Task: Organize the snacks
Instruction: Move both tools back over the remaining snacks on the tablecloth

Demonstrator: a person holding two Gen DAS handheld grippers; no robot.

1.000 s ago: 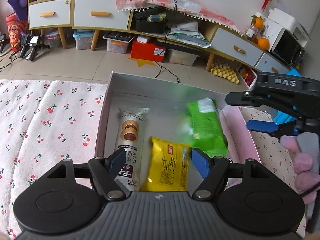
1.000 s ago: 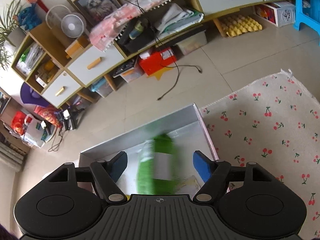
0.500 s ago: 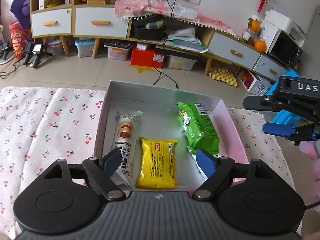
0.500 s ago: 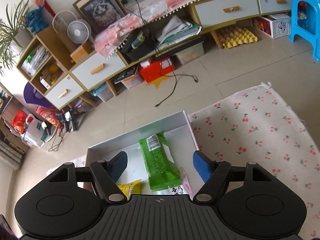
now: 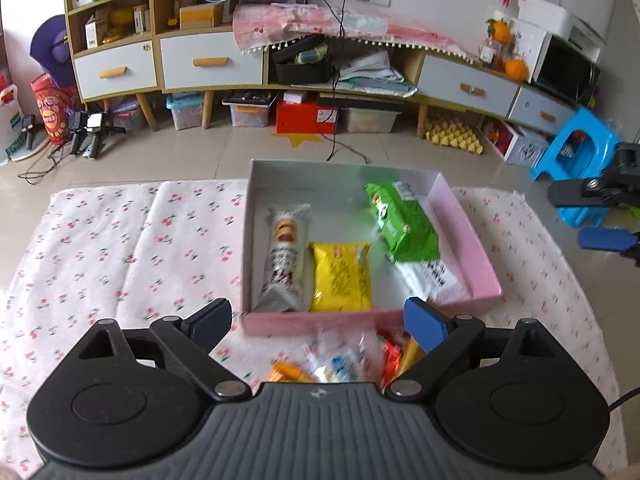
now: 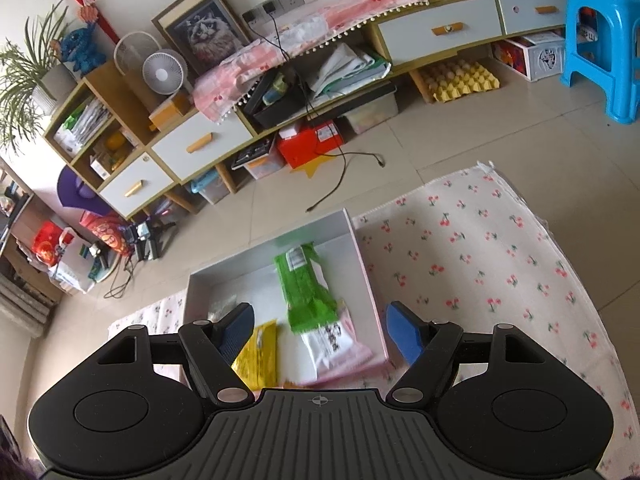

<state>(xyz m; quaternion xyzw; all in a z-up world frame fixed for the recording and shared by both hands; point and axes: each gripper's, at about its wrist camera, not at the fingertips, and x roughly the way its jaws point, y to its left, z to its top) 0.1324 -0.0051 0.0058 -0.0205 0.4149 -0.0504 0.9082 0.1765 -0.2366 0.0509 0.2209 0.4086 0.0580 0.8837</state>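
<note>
We logged pink box (image 5: 368,322) at frame centre on cherry-print cloth (image 5: 120,248). Inside, left to right: biscuit roll (image 5: 285,256), yellow packet (image 5: 340,278), green packet (image 5: 402,222) overlapping white packet (image 5: 434,280). Loose snacks (image 5: 340,362) blurred, lower centre, outside box. Left gripper (image 5: 318,322): jaws just widening, apart, nothing between. Right gripper (image 6: 320,332): jaws just widening, apart, empty.

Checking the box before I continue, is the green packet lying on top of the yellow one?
No, the green packet overlaps a white packet; the yellow packet lies apart.
</note>
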